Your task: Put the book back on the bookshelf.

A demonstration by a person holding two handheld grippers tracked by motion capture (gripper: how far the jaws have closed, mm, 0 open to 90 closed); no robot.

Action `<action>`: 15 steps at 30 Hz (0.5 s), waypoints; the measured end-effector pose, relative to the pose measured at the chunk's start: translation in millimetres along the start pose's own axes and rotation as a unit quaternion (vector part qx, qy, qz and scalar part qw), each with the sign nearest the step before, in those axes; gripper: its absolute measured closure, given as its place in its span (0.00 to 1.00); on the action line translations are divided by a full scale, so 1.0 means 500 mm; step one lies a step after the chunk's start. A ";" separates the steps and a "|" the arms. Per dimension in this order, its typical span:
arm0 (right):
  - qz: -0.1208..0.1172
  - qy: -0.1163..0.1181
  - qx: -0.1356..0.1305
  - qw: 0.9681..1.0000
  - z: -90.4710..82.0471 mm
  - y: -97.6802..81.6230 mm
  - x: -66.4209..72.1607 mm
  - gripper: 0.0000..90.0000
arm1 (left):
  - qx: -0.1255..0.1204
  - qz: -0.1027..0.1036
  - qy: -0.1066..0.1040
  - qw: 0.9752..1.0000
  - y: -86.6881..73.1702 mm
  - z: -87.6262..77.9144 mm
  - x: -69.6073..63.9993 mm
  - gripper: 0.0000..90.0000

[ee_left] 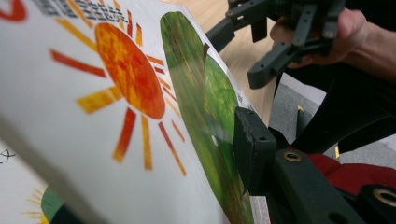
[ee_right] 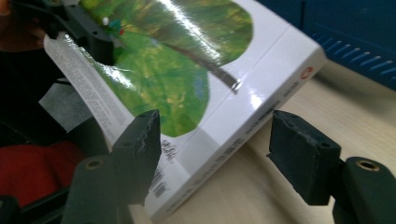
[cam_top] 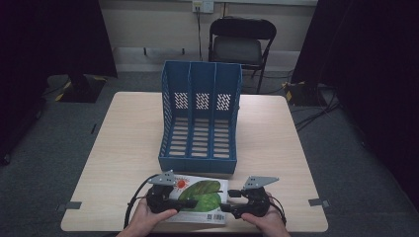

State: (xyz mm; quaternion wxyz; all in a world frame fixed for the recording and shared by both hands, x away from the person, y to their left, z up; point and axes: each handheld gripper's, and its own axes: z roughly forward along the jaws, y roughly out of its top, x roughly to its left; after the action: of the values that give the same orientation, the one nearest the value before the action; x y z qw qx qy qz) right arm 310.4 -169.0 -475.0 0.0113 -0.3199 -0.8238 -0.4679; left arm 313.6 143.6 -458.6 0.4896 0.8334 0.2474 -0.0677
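My left tongs (cam_top: 170, 195) clamp the book (cam_top: 200, 197) low in frame on the pale worktop (cam_top: 133, 128). My right tongs (cam_top: 231, 207) stand apart around its corner. Grey carpet (cam_top: 59, 128) and a black chair (cam_top: 241, 39) lie beyond.

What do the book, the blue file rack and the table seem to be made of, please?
Book: glossy coated paper or card cover, judging by the bright glare streaks; its page edges look like plain paper.
File rack: probably moulded plastic, uniformly blue, matte, with slotted walls.
Table: likely laminate with a pale wood-grain look, smooth and matte; solid wood cannot be excluded.
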 end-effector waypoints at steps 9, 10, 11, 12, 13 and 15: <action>0.002 0.009 -0.009 1.000 0.002 0.007 -0.005 0.34 | -0.009 0.083 0.003 0.997 0.009 0.001 -0.029 0.81; 0.009 0.012 -0.012 1.000 0.003 0.007 -0.007 0.34 | -0.010 0.079 0.001 0.997 0.009 0.002 -0.028 0.81; 0.018 0.023 -0.015 0.999 0.005 0.009 -0.010 0.34 | -0.011 0.079 0.000 0.997 0.009 0.003 -0.028 0.81; 0.023 0.031 -0.017 0.999 0.007 0.010 -0.013 0.35 | -0.010 0.082 0.001 0.997 0.009 0.003 -0.028 0.81; 0.029 0.037 -0.016 0.999 0.010 0.011 -0.015 0.37 | -0.009 0.079 0.000 0.997 0.010 0.003 -0.027 0.81; 0.027 0.039 -0.013 0.999 0.012 0.011 -0.016 0.40 | -0.004 0.089 0.009 0.996 0.009 0.003 -0.030 0.81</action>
State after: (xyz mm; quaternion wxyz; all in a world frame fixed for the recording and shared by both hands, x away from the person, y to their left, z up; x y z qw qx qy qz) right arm 321.4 -166.6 -476.3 0.0515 -0.3234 -0.8076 -0.4906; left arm 302.9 135.1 -450.4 0.4947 0.8508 0.1767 -0.0159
